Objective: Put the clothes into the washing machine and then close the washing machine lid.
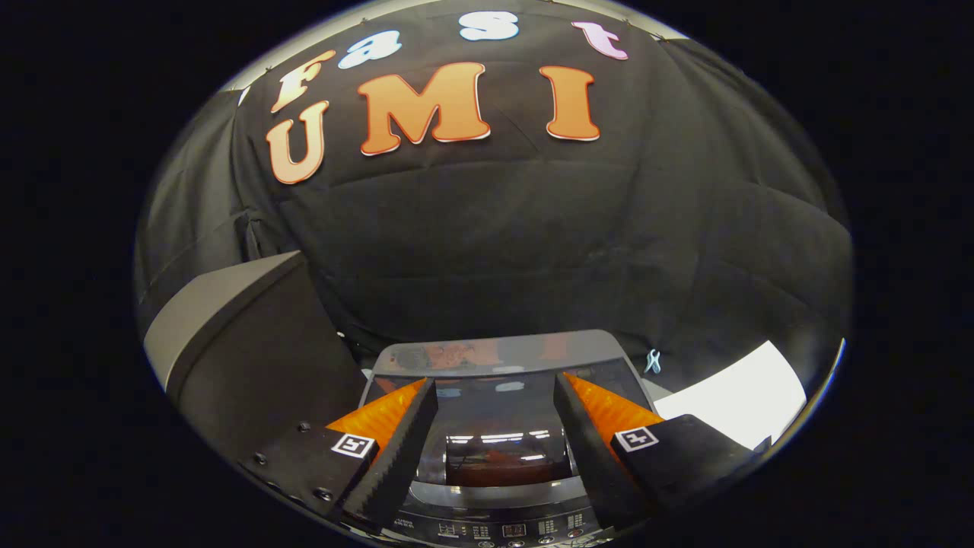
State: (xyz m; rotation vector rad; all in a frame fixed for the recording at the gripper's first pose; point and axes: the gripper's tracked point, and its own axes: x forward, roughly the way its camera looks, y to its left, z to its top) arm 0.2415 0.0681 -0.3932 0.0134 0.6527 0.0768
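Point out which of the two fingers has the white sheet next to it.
The right finger: the white sheet lies just beyond it. Beside the left finger stands a dark box instead.

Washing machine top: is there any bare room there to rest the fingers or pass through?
The washing machine lid lies flat and bare, from the control panel back to the black cloth wall. The gripper hangs over it, fingers open, holding nothing. It is tight where a dark box stands close beside the machine; the white surface on the other side is bare.
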